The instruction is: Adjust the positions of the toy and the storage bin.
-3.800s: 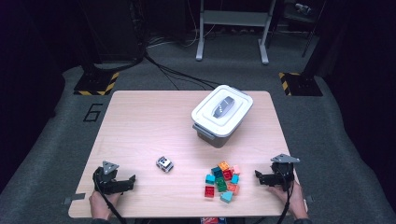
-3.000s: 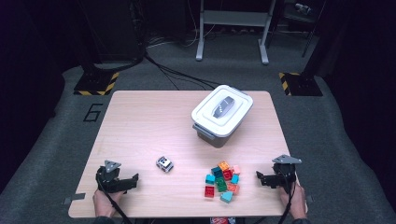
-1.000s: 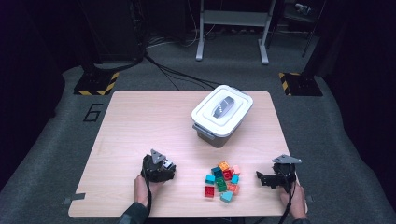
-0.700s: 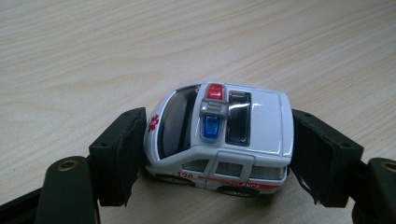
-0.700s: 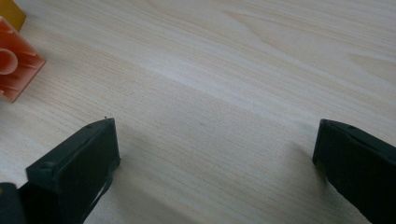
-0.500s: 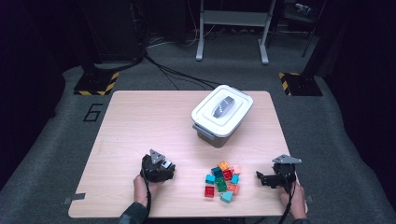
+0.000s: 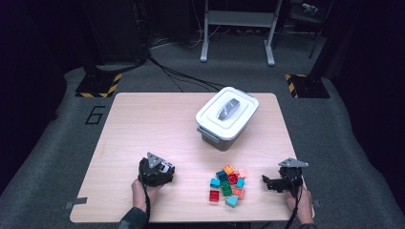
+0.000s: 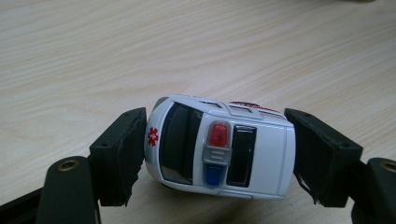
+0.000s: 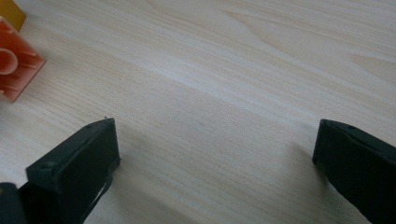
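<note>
One toy ambulance (image 7: 165, 168) sits at the table's (image 7: 143, 119) near-left, under the left gripper (image 7: 155, 171); bricks (image 7: 227, 185) and the lidded box (image 7: 227, 116) wait untouched. Left gripper view: jaws clamp the ambulance, resting on wood, seemingly unlifted. Right gripper view: the right gripper (image 9: 215, 158) gapes, holding nothing.

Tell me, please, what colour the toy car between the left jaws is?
White toy car with black windows, a red cross; clearest in the left gripper view.
</note>
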Demonstrator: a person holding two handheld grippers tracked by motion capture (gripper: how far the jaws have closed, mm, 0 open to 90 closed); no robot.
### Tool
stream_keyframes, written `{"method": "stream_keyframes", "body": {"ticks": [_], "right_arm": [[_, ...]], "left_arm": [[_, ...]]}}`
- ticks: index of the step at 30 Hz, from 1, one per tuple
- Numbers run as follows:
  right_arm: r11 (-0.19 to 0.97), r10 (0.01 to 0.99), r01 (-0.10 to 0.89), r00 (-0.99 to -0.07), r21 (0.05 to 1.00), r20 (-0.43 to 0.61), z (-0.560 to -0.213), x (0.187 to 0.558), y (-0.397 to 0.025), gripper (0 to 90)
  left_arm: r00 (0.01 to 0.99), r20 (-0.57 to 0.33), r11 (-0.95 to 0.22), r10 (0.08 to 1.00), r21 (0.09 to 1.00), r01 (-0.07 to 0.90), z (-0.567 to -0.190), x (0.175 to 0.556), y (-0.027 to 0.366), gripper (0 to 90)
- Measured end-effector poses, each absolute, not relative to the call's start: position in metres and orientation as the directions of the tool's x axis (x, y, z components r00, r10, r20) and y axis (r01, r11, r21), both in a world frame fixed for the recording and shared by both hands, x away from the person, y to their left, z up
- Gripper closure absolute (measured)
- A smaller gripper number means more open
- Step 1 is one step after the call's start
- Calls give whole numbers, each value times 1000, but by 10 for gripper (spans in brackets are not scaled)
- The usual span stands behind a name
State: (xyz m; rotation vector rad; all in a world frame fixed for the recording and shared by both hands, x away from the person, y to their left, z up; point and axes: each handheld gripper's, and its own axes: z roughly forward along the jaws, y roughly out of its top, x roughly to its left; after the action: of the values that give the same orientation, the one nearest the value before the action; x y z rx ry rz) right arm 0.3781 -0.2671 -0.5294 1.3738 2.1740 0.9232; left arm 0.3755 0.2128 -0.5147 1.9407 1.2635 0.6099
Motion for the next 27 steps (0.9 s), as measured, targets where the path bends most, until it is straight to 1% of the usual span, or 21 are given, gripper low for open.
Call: {"method": "stream_keyframes", "body": {"ticks": [10, 14, 18, 19, 23, 27], "right_arm": [[301, 900, 636, -436, 711, 9, -529, 378, -267, 0], [301, 900, 635, -436, 711, 9, -529, 378, -267, 0], [301, 900, 635, -436, 711, 9, -529, 378, -267, 0], [301, 900, 635, -436, 711, 9, -529, 378, -267, 0], [299, 900, 634, -435, 713, 9, -529, 378, -267, 0], [301, 900, 635, -436, 711, 9, -529, 378, -267, 0]], "left_arm": [[381, 7, -236, 924, 796, 557, -500, 375, 232, 247], [349, 23, -223, 937, 808, 545, -493, 377, 246, 247], [319, 31, -214, 947, 801, 559, -485, 379, 266, 247], [319, 31, -214, 947, 801, 559, -485, 379, 266, 247], [287, 60, -223, 956, 786, 577, -482, 380, 286, 247], [257, 63, -208, 964, 782, 587, -480, 380, 302, 247]]}}
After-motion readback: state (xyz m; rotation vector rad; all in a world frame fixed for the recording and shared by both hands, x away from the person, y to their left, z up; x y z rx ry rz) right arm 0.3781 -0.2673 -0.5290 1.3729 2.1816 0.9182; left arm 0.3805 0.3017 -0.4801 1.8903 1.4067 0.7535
